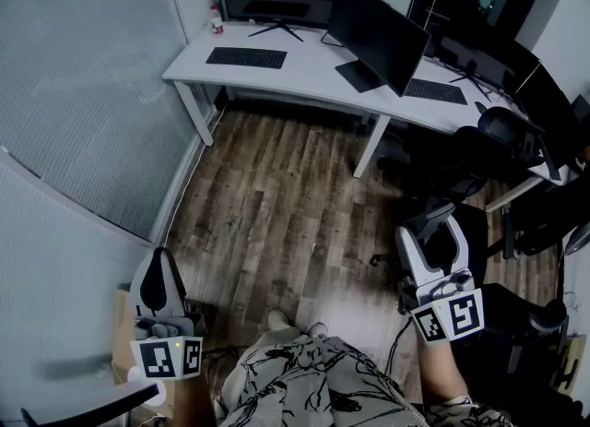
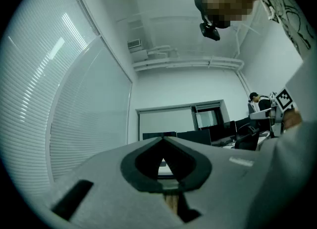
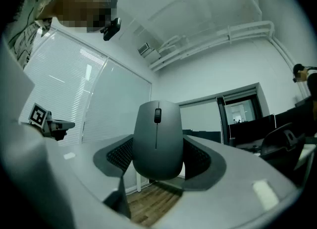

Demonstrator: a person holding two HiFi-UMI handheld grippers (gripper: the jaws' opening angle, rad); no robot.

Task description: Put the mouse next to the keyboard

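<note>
A grey mouse (image 3: 157, 134) with a scroll wheel is clamped between the ribbed pads of my right gripper (image 3: 161, 158), which is shut on it and held up off the floor. In the head view the right gripper (image 1: 433, 236) hangs at the lower right, far from the white desk (image 1: 313, 75). A black keyboard (image 1: 246, 57) lies on the desk's left part, and a second keyboard (image 1: 435, 91) lies further right. My left gripper (image 1: 159, 257) sits low at the left, its jaws together and empty (image 2: 163, 141).
Two dark monitors (image 1: 378, 33) stand on the desk, with a small bottle (image 1: 217, 19) at its back left corner. Black office chairs (image 1: 516, 139) crowd the right side. Wooden floor (image 1: 277, 195) lies between me and the desk; a blind-covered glass wall (image 1: 83, 93) runs along the left.
</note>
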